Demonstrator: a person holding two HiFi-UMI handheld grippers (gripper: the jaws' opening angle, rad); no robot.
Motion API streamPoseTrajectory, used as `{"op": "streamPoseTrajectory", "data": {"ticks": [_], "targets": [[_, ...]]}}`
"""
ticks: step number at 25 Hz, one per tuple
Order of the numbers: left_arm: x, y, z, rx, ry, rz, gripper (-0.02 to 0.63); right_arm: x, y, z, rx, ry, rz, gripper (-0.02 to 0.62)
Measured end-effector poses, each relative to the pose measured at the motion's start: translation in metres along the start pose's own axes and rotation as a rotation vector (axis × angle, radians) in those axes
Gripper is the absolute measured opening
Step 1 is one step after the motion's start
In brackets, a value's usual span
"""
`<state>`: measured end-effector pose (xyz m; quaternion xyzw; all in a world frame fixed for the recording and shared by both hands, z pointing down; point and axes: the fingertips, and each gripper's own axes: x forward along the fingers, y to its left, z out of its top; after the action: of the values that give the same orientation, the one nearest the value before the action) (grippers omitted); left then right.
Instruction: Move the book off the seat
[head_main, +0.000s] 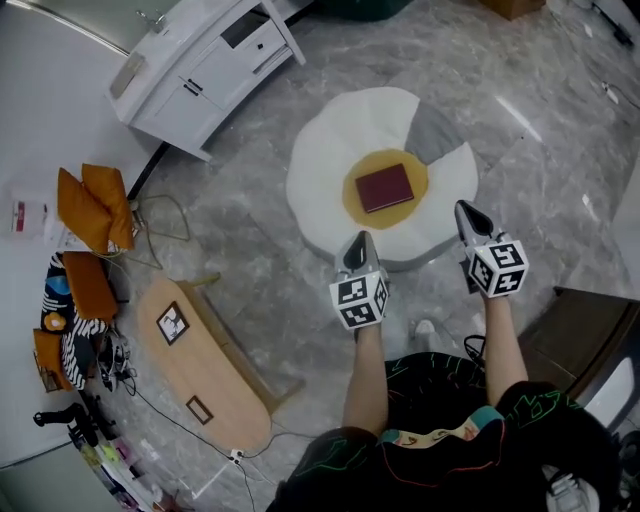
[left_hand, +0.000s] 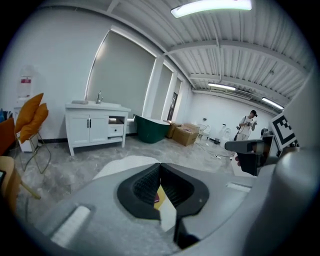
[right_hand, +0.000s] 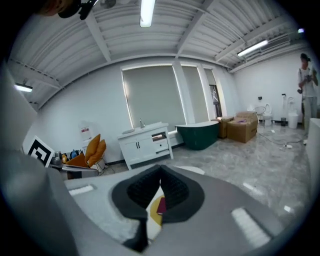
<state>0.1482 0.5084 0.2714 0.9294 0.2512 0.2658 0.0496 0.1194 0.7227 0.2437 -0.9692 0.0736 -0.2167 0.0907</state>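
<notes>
A dark red book (head_main: 385, 188) lies flat on the yellow middle (head_main: 360, 203) of a white, egg-shaped seat (head_main: 320, 160) on the floor. My left gripper (head_main: 360, 243) hovers over the seat's near edge, shut and holding nothing. My right gripper (head_main: 468, 212) hangs over the seat's right side, also shut and empty. Both are short of the book. A sliver of the book (right_hand: 160, 204) shows between the shut jaws in the right gripper view, and a thin strip of the yellow middle (left_hand: 157, 196) in the left gripper view.
A white vanity cabinet (head_main: 205, 60) stands at the back left, a low wooden table (head_main: 200, 370) at the left, orange chairs (head_main: 92, 205) with clutter beyond it. A dark green tub (left_hand: 150, 128), cardboard boxes (left_hand: 186, 133) and a person (left_hand: 246, 126) are farther off.
</notes>
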Motion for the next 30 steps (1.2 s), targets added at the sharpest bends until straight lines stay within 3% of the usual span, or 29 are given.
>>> {"op": "streamPoseTrajectory", "data": {"ticks": [9, 15, 21, 30], "targets": [[0.077, 0.065, -0.031, -0.121, 0.126, -0.026, 0.011, 0.106, 0.011, -0.027, -0.034, 0.188, 0.017, 0.003], [0.129, 0.09, -0.056, -0.144, 0.171, -0.07, 0.011, 0.166, 0.02, -0.048, -0.076, 0.253, 0.045, 0.003], [0.177, 0.097, -0.109, -0.156, 0.234, -0.137, 0.011, 0.203, 0.0, -0.113, -0.078, 0.349, 0.04, 0.003], [0.248, 0.106, -0.206, -0.233, 0.289, -0.143, 0.011, 0.254, -0.033, -0.211, -0.1, 0.451, 0.091, 0.003]]}}
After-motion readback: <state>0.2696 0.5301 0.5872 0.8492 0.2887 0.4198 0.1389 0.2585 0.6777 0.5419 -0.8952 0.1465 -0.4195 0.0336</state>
